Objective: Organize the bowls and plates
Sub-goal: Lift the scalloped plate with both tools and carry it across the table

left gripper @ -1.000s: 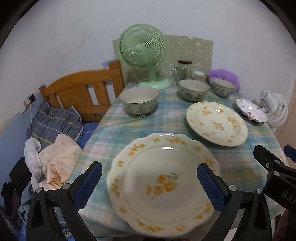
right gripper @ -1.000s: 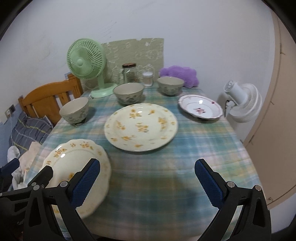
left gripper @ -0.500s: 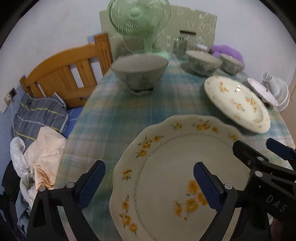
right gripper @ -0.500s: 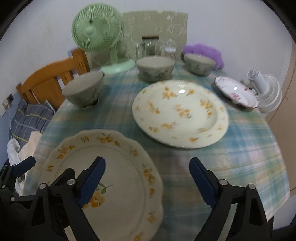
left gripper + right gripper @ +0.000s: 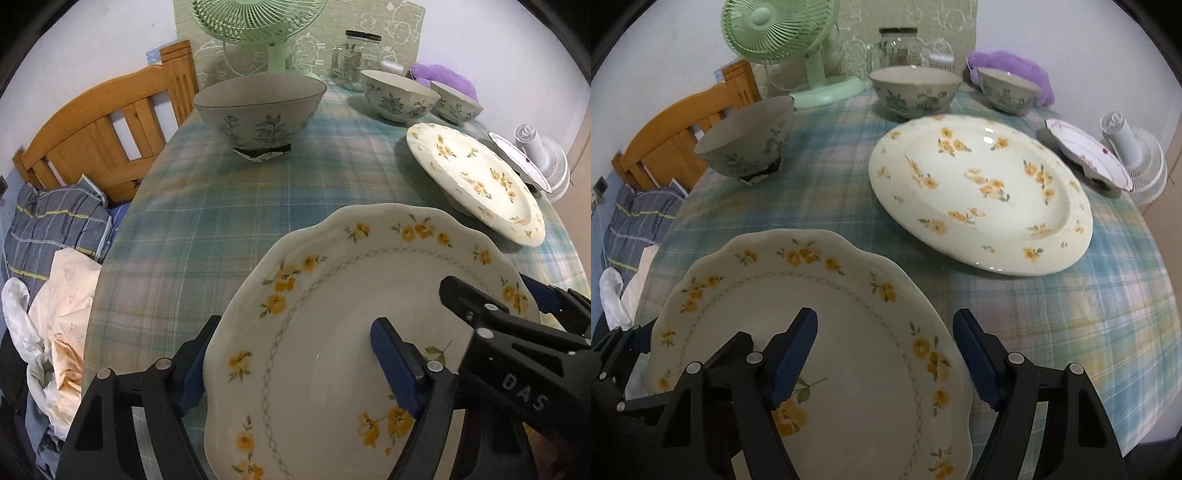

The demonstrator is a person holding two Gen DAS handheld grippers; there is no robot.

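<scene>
Scalloped plate (image 5: 332, 332) at table's (image 5: 221, 192) near edge, both grippers straddling rim; left gripper (image 5: 291, 365) unclenched, right gripper (image 5: 886, 354) likewise; uneven clamp risks plate tipping off edge.

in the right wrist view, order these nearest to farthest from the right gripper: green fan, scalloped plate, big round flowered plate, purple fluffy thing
1. scalloped plate, under the right gripper
2. big round flowered plate, ahead, slightly right
3 and 4. green fan, far left, and purple fluffy thing, far right: too close to call

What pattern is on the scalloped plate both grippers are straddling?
Scalloped cream plate: yellow flower sprigs around the rim, with a thin grey chain ring inside. Clearest in the right wrist view.
</scene>
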